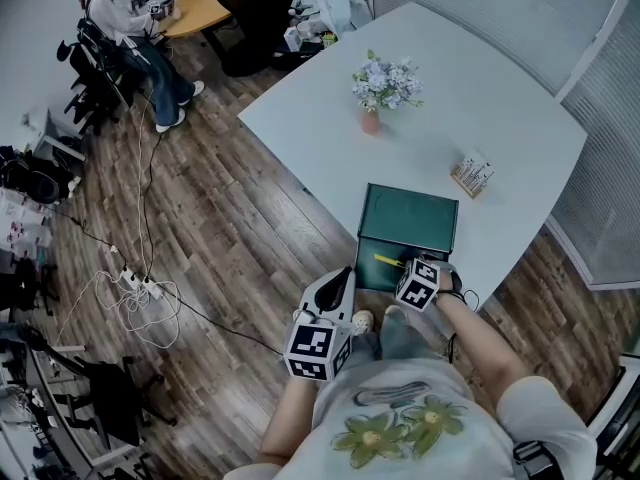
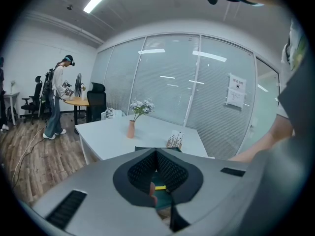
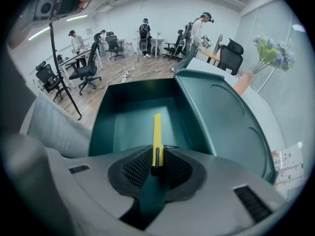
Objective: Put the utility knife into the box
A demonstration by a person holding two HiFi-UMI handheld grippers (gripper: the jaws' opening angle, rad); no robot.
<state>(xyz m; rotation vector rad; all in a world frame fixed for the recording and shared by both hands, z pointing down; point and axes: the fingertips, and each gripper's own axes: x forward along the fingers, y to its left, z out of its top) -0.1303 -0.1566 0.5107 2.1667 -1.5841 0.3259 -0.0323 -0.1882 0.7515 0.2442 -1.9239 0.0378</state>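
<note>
Yellow utility knife (image 3: 157, 132) clamped in right gripper (image 3: 156, 156) — long axis straight out from jaws, open box (image 3: 102, 127) directly beyond; left gripper (image 2: 156, 154) closed, farther.

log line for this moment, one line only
right gripper: shut on slim yellow utility knife, over open dark green plastic box | left gripper: shut, empty | knife: not yet released
</note>
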